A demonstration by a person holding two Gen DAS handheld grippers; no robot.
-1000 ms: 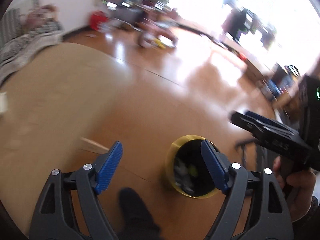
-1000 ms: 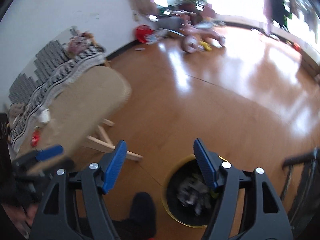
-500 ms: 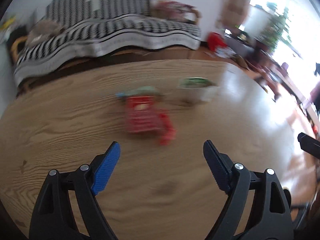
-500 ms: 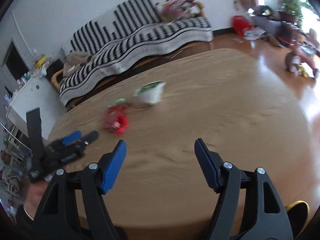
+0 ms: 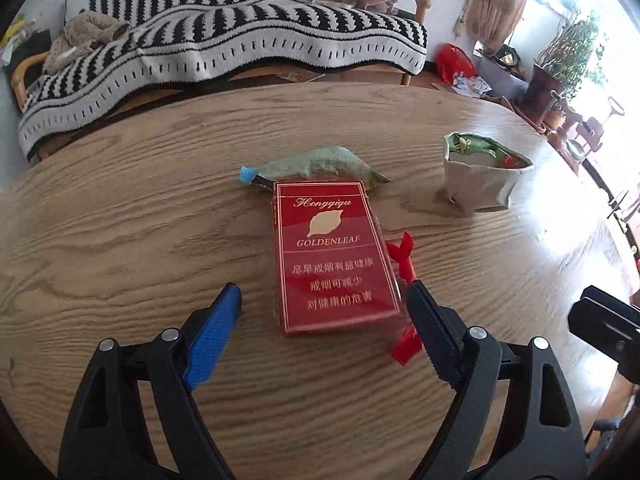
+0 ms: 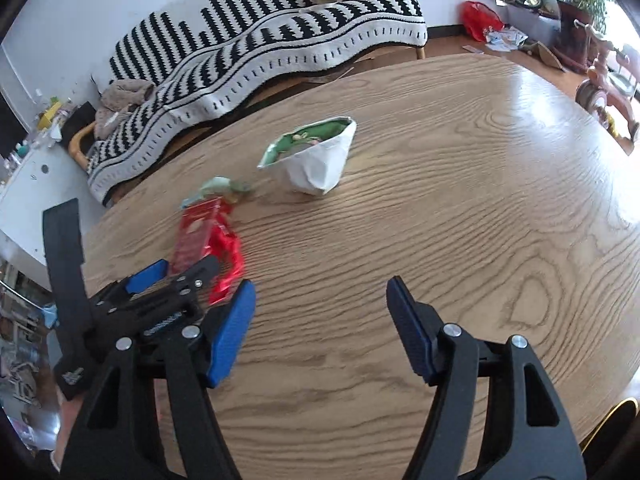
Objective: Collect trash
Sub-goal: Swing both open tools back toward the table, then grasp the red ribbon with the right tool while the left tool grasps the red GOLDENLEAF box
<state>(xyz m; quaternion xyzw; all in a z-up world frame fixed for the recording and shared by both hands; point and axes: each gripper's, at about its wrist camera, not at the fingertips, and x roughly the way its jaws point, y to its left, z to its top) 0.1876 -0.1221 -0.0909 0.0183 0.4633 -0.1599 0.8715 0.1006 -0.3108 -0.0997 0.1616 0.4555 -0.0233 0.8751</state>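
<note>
A red cigarette pack (image 5: 334,258) lies flat on the round wooden table (image 5: 120,220), on a red wrapper (image 5: 404,258). A crumpled green wrapper (image 5: 320,164) lies just behind it. A torn white paper cup (image 5: 482,178) stands to the right. My left gripper (image 5: 324,320) is open, its fingers straddling the near end of the pack. In the right wrist view the pack (image 6: 196,236), green wrapper (image 6: 222,188) and cup (image 6: 316,160) show, with the left gripper (image 6: 176,276) at the pack. My right gripper (image 6: 320,332) is open and empty above bare table.
A sofa with a black-and-white striped blanket (image 5: 224,40) stands behind the table. The rim of a yellow and black bin (image 6: 612,420) shows below the table's right edge. A red bag (image 5: 454,62), plants and a tricycle (image 6: 604,80) stand on the floor at the right.
Both grippers swung from over the floor bin up to the table. My left gripper has closed in on the red pack, which now lies between its fingers.
</note>
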